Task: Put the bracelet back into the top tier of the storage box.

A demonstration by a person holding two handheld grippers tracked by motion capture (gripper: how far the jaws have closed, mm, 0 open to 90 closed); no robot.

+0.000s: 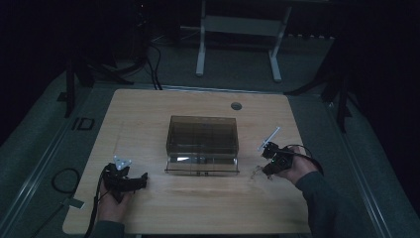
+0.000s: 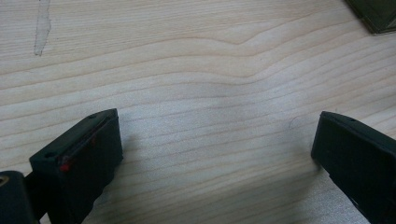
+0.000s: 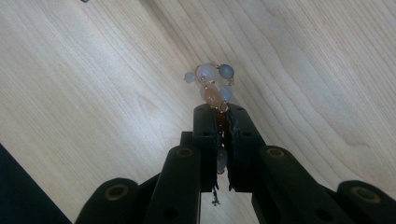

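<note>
A string of pale, orange and grey beads [image 3: 211, 80] on gold links pokes out from between the jaws of my right gripper [image 3: 223, 111], which is shut on it just above the wood. In the high view that right gripper [image 1: 267, 166] sits to the right of a smoky clear plastic box [image 1: 202, 137] with a drawer front [image 1: 201, 166] at its near side; the beads [image 1: 256, 172] hang faintly below it. My left gripper [image 1: 143, 178] rests low at the front left of the table, pointing right. Its jaws stand wide apart over bare wood [image 2: 215, 140], with nothing between them.
The light wooden table [image 1: 148, 208] has a round cable hole [image 1: 236, 106] at the back. A corner of the box [image 2: 376, 14] shows at the top right of the left gripper view. Dark floor, a desk frame [image 1: 237, 34] and cables lie beyond.
</note>
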